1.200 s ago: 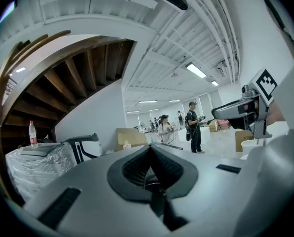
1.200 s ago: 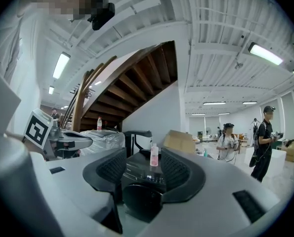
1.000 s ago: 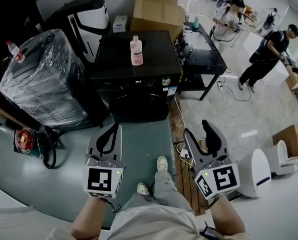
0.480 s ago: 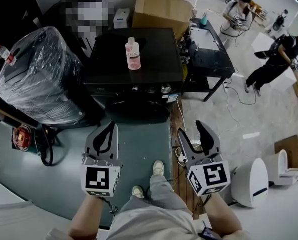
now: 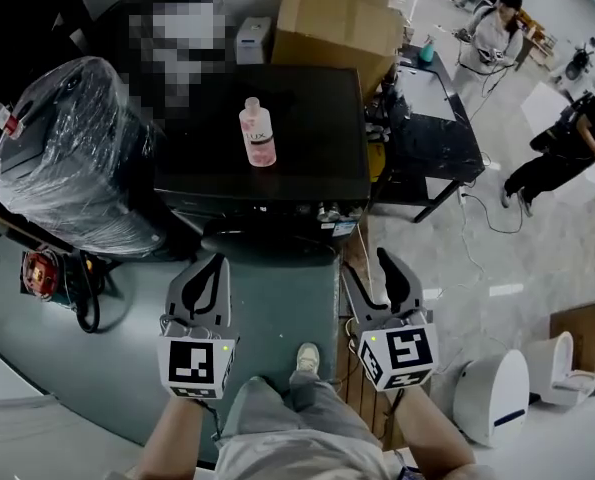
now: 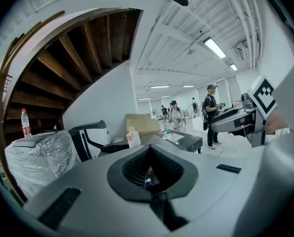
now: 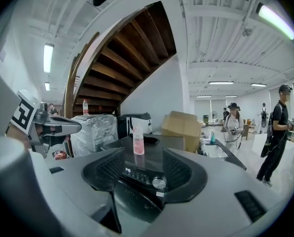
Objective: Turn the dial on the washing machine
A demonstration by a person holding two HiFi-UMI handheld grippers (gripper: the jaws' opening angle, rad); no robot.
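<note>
The black washing machine (image 5: 267,98) stands straight ahead, with its silver dial (image 5: 329,211) at the right end of the front panel. A pink bottle (image 5: 258,133) stands upright on its top. My left gripper (image 5: 215,260) hovers in front of the machine's left half, short of it, jaws shut with nothing held. My right gripper (image 5: 374,268) hangs in front and slightly right of the dial, open and empty. In the right gripper view, the dial (image 7: 159,183) shows between the spread jaws, still some way off. In the left gripper view, the bottle (image 6: 133,138) shows above the closed gripper (image 6: 149,149).
A plastic-wrapped appliance (image 5: 72,168) stands left of the machine, and a cardboard box (image 5: 342,23) sits behind it. To the right is a black table (image 5: 437,118) with cables on the floor. People (image 5: 562,148) work at the far right. A white bin (image 5: 492,398) is near my right side.
Both grippers have moved forward toward the washing machine, which now looks nearer and larger. The right jaws stay spread and the left jaws stay closed.
</note>
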